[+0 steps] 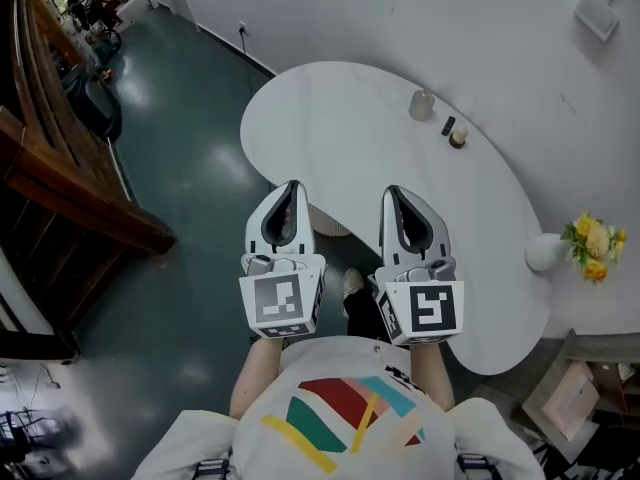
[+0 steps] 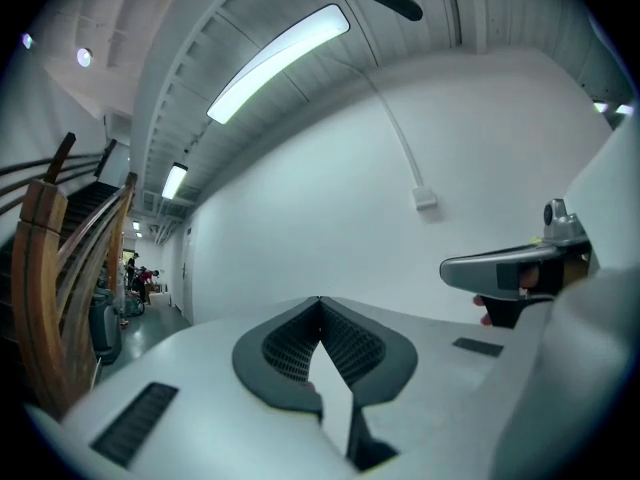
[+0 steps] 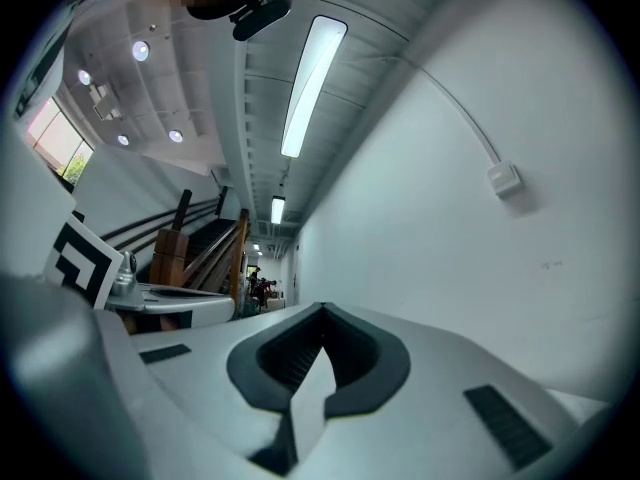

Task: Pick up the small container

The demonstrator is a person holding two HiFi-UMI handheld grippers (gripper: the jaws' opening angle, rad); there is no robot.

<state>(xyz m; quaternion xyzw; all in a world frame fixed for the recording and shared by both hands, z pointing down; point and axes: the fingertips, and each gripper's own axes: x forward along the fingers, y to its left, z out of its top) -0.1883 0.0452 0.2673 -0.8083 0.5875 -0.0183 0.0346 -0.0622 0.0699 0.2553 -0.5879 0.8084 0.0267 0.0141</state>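
A small beige container [image 1: 421, 105] stands at the far side of the curved white table [image 1: 340, 128]. Beside it lie a little black object [image 1: 447, 125] and a small round dark-topped pot [image 1: 458, 137]. My left gripper [image 1: 291, 185] and right gripper [image 1: 391, 190] are held side by side over the table's near edge, well short of those objects. Both point level at the white wall. The left gripper [image 2: 320, 300] has its jaws closed tip to tip with nothing between them. So does the right gripper [image 3: 322, 308]. Neither gripper view shows the table or the container.
A white vase [image 1: 546, 252] with yellow flowers [image 1: 597, 240] stands on the table's right end. A wooden staircase [image 1: 60, 188] fills the left over the dark green floor [image 1: 190, 168]. A box [image 1: 575, 398] sits at lower right. People are far off at top left.
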